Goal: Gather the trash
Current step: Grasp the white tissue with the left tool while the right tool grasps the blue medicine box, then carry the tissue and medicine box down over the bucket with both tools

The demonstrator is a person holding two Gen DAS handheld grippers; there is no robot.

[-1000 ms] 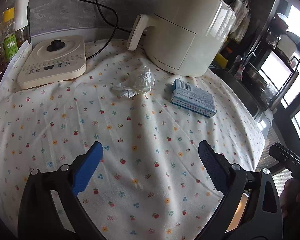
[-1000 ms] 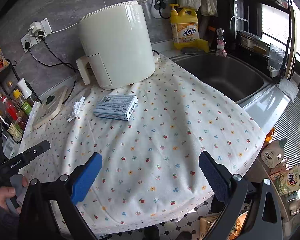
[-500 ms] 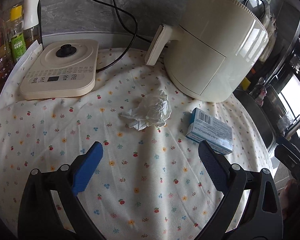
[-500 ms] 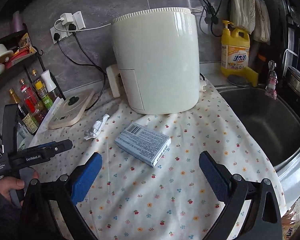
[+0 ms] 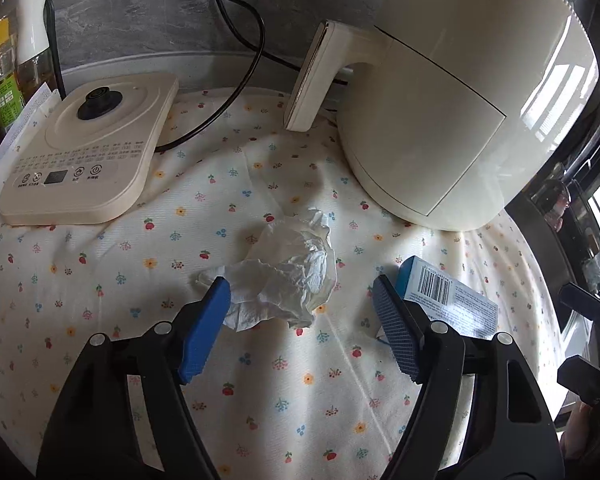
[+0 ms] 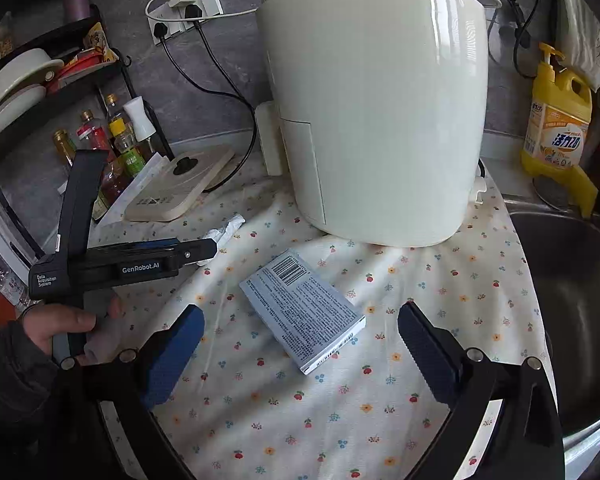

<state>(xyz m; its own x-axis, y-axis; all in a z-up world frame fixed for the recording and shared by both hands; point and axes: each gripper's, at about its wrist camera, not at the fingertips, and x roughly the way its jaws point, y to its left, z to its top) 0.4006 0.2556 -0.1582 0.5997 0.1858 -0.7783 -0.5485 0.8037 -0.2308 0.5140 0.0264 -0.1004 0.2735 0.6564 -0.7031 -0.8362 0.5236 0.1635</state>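
Where the left wrist view looks down along its own fingers, the crumpled tissue (image 5: 288, 276) lies at frame centre on the flowered cloth of the counter (image 5: 100, 280), directly ahead of the left hand-held gripper (image 5: 300, 300). Its jaws are closing; the wad sits between them, the left pad at or just touching its lower left edge, the right pad apart from it, so nothing is gripped yet. The tissue's long axis runs lower left to upper right, with a thin tail at left. A blue box (image 5: 448, 300) shows at right just behind the right pad, barcode end towards the air fryer (image 5: 440, 112) at upper right.

Right wrist view: the box (image 6: 304, 312) lies at centre, ahead of the right hand-held gripper (image 6: 300, 340), which stands wide open with both pads clear of it. Long axis upper left to lower right, barcode end at upper left. This one is judged nearer the box; the jaws stand at a slant to the box's length. Left hand-held gripper (image 6: 210, 250) enters from mid-left, its tips at the tissue (image 6: 224, 230), mostly hidden. Sink (image 6: 580, 320) at right edge.
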